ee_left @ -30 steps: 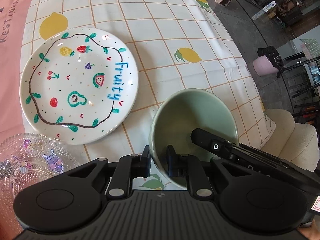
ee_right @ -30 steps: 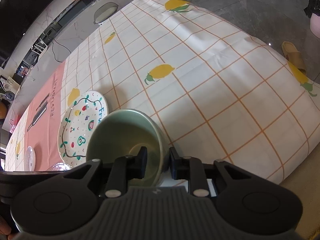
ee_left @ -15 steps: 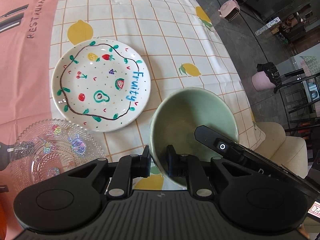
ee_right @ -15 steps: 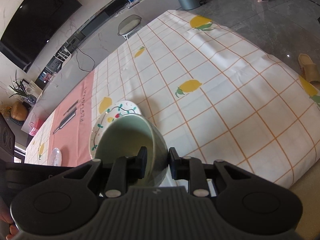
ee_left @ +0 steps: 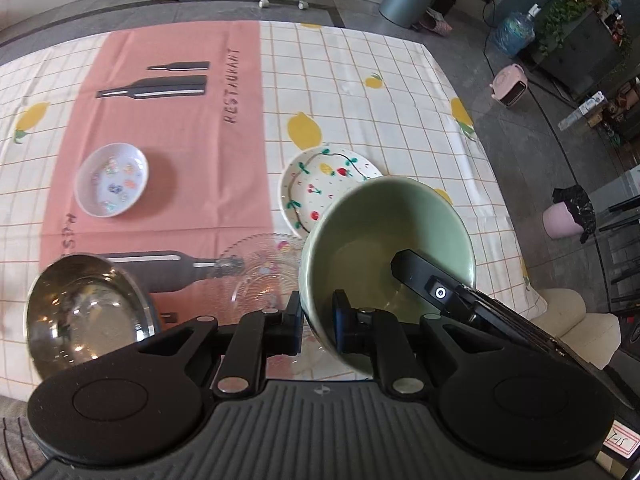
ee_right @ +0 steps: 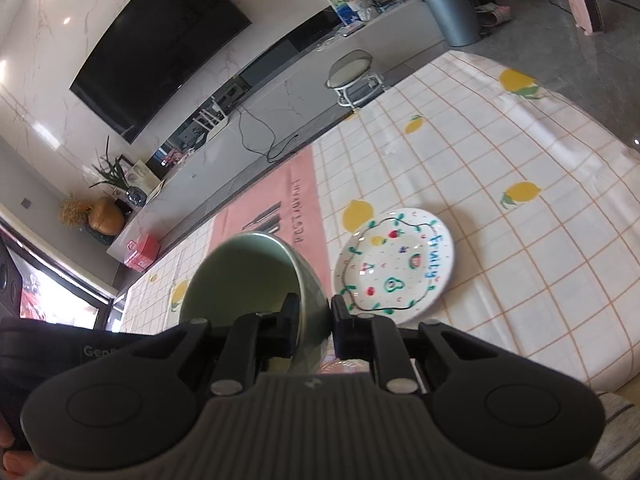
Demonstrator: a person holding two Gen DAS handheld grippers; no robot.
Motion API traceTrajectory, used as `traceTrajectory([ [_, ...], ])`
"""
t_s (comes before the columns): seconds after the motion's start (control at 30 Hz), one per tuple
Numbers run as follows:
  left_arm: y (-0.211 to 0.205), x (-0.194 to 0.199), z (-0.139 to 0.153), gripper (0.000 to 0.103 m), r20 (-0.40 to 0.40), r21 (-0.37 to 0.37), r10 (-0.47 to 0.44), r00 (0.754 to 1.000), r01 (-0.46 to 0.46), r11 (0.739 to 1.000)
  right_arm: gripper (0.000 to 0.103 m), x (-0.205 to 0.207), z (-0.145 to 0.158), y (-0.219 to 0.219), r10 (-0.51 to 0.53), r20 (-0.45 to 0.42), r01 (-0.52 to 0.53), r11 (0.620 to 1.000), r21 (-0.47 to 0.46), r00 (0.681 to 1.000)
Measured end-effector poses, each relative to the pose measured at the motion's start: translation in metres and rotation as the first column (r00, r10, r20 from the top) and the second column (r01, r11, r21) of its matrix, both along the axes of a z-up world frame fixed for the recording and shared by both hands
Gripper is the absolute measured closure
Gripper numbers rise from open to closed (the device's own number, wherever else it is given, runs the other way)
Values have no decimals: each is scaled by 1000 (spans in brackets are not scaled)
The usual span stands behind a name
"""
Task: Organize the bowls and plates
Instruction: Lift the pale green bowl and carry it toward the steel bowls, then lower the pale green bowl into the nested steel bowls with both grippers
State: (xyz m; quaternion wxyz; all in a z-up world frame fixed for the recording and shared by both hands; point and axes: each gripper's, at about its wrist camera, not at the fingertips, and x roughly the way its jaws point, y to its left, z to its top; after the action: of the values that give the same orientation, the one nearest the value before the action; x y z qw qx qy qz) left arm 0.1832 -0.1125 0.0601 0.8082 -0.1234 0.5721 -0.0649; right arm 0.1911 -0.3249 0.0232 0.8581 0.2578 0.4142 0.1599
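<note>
Both grippers on the pale green ceramic bowl (ee_left: 386, 248), clamping opposite sides of its rim. Left gripper (ee_left: 318, 322): one finger inside, one outside the wall. Right gripper (ee_right: 313, 320): same, jaws closing tighter on the wall. Bowl is up off the counter (ee_left: 360, 92), tilted, in front of the white fruit-painted plate (ee_right: 394, 266).

Likely step: carry bowl to a stack spot. Candidates: steel bowl (ee_left: 86, 312) at near left, clear glass plate (ee_left: 264, 268) w/ beaded rim just below, small white dish (ee_left: 112, 179) further off.

Tips:
- keep both grips even, no twist btwn hands; ceramic rim can slip or chip.
- level bowl before lowering.
- clear the plate rims on the way across.
- let go only once base sits flat.
</note>
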Motion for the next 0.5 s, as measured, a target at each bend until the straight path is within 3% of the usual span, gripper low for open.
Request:
traceTrajectory([
  [0.27,85,-48,30,88,56,-13,95,994,-95,995,88,-28,34,83,163,85,-163,987,-8,983],
  [0.5,139,-72,14,88,37,-60,133,990,-130,990,88,-48,36,150,291,90,-283,955,-87,953],
])
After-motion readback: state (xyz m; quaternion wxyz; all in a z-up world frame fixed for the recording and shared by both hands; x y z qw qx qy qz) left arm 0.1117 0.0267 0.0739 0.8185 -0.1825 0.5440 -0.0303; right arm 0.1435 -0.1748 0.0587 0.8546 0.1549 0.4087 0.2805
